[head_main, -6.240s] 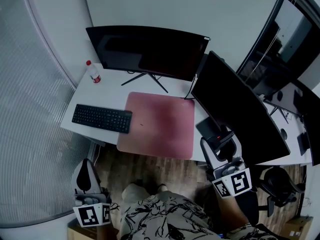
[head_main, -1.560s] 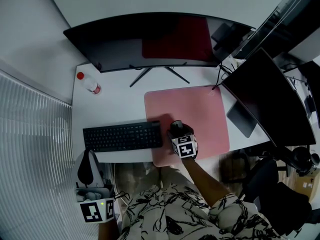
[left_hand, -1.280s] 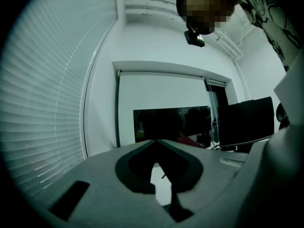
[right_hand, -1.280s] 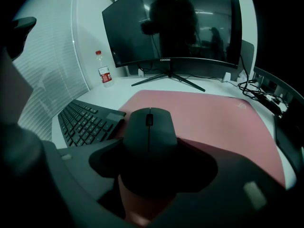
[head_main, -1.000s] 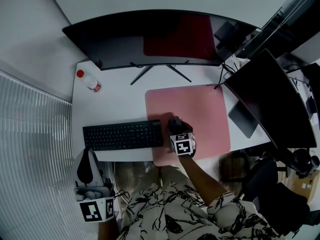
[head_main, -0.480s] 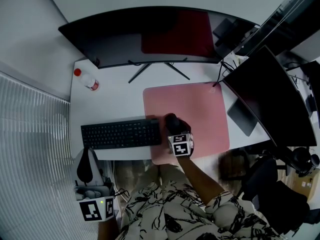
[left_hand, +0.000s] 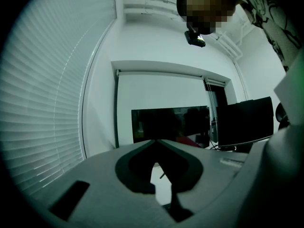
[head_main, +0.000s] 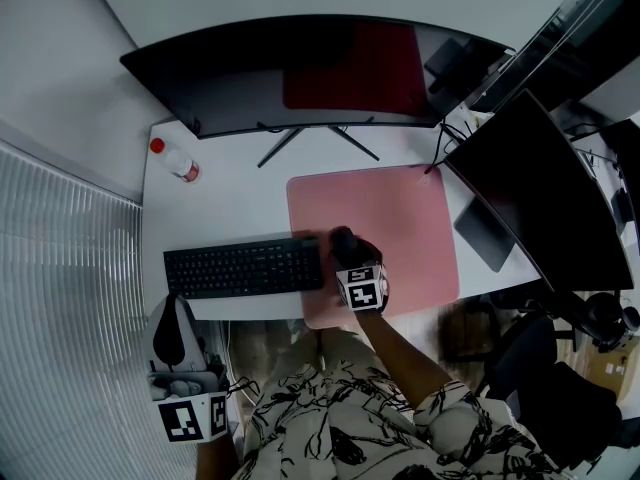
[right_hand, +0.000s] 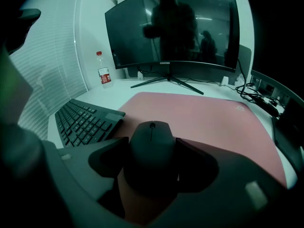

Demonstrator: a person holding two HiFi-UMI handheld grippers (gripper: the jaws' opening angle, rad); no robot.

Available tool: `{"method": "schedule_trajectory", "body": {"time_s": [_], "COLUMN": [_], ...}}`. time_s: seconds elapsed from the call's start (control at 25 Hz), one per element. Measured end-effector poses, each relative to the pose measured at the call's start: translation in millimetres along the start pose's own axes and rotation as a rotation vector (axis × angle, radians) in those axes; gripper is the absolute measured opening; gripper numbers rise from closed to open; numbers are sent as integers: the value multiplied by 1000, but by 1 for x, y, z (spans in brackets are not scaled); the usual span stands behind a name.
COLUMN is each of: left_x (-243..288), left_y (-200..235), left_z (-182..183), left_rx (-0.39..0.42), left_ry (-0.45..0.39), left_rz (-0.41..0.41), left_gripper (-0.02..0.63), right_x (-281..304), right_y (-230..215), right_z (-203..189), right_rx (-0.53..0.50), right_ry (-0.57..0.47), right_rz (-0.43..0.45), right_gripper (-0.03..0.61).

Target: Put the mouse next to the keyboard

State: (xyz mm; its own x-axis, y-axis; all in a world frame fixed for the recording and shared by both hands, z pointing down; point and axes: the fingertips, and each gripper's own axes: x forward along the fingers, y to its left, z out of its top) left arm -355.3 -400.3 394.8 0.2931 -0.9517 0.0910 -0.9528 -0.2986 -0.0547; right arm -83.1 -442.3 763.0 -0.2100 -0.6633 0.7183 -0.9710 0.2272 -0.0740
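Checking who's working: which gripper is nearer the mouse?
Right. The right gripper is closed on the mouse; the left gripper hangs off the desk, near the left end of the keyboard.

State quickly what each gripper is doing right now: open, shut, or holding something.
Left gripper: shut, holding nothing.
Right gripper: shut on the mouse.

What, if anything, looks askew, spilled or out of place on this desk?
Nothing is spilled or damaged, and the bottle stands upright. One small oddity: the right end of the keyboard lies over the left edge of the pink mat rather than beside it.
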Motion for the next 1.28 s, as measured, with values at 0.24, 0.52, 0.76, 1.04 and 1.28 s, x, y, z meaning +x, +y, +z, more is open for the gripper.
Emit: {"method": "schedule_trajectory", "body": {"time_s": [0.24, 0.52, 0.76, 1.04, 1.28], "left_x": [-3, -3, 1, 8, 11], "left_y": [1, 5, 6, 4, -1], "left_z": [6, 14, 19, 28, 38], "left_rx": [-5, 3, 9, 22, 25], "left_ry": [-22, -52, -76, -100, -120], "left_rz": [1, 3, -4, -17, -27], "left_gripper": [-5, -5, -5, -5, -5], "right_x": [-10, -31, -60, -99, -151], "right_y": [1, -4, -14, -25, -26], "right_z": [8, 29, 59, 99, 147], "right_rx": [-40, -101, -141, -105, -68], "right_ry": [-19, -71, -167, -270, -404], "right_rz": [29, 43, 22, 32, 69], "right_gripper": [319, 198, 21, 6, 6]}}
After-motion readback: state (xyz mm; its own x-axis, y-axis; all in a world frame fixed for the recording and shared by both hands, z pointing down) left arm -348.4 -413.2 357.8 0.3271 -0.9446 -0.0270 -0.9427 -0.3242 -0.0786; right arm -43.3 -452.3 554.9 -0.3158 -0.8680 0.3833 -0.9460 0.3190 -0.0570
